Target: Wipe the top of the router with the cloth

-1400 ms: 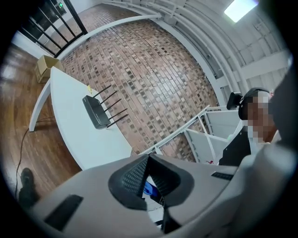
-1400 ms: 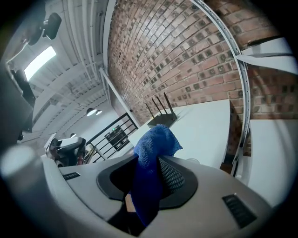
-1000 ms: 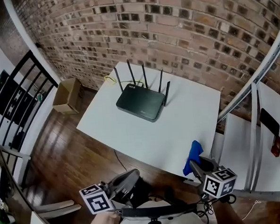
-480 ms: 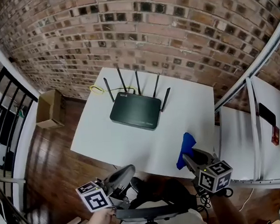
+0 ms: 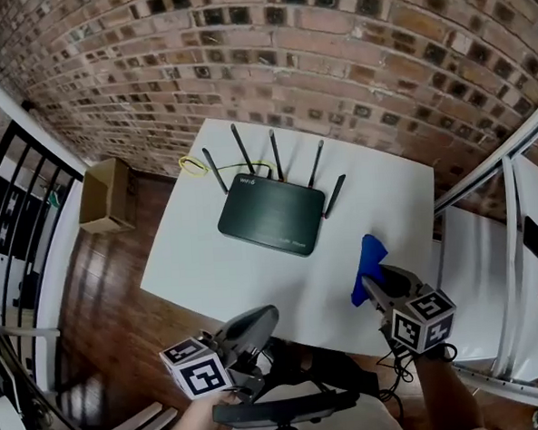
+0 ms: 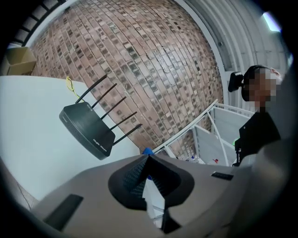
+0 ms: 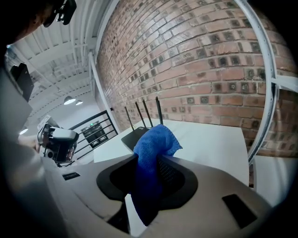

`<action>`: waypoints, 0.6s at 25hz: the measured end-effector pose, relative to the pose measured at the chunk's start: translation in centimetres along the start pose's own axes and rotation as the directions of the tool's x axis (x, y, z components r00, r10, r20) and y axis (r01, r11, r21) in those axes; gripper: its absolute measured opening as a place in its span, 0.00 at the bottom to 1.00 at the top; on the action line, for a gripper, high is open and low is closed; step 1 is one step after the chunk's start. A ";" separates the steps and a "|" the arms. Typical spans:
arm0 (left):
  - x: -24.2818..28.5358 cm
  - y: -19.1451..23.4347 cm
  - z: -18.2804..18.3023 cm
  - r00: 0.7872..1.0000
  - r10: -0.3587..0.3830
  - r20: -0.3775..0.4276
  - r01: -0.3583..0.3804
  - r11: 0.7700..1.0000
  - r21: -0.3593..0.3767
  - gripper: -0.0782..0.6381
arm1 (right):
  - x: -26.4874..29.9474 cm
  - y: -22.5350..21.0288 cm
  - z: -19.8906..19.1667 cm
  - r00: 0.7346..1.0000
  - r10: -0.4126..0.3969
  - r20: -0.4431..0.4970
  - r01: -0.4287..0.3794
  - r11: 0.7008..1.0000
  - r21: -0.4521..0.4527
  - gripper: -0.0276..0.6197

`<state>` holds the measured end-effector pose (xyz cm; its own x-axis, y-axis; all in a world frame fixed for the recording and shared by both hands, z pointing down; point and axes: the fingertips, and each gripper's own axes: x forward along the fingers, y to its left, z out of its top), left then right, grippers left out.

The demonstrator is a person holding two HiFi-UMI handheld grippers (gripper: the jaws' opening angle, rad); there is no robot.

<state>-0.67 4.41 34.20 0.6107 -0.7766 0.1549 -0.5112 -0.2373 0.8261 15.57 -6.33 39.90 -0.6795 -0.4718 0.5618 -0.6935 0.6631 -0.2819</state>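
right tongs clamped on blue cloth; left tongs together, empty | router on table; white logo unreadable

Left gripper jaws closed tip to tip, nothing between them. Router lies flat on the white bench, beyond the jaws and to their left. Its antennas point toward the brick wall behind it. Yellow cable behind the router. Cardboard box far left of the router. Blue bit of cloth right of the router, just past the jaw tips. Person in black far right of the router.
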 end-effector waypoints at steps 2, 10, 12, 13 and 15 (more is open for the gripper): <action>1.7 0.2 0.4 1.000 0.013 -0.010 -0.013 1.000 0.025 0.14 | 1.4 -1.6 0.7 1.000 0.017 -0.002 -0.017 1.000 -0.008 0.25; 8.9 1.7 0.5 0.997 0.036 -0.068 -0.031 0.997 0.076 0.14 | 5.9 -6.6 2.4 0.997 0.071 -0.042 -0.072 0.997 -0.037 0.25; 10.9 2.1 0.3 0.996 0.038 -0.085 -0.031 0.996 0.079 0.14 | 6.9 -7.9 2.3 0.995 0.083 -0.063 -0.086 0.995 -0.051 0.25; 11.9 2.3 0.3 0.995 0.039 -0.091 -0.032 0.996 0.080 0.14 | 7.4 -8.5 2.2 0.993 0.090 -0.076 -0.095 0.994 -0.060 0.25; 13.8 2.8 0.2 0.993 0.047 -0.106 -0.038 0.996 0.082 0.14 | 8.4 -9.6 1.9 0.989 0.102 -0.106 -0.111 0.990 -0.084 0.25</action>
<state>6.18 -7.09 38.52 0.6466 -0.7207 0.2500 -0.5824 -0.2547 0.7720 16.05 -17.81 45.87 -0.7175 -0.3377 0.6092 -0.5913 0.7576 -0.2765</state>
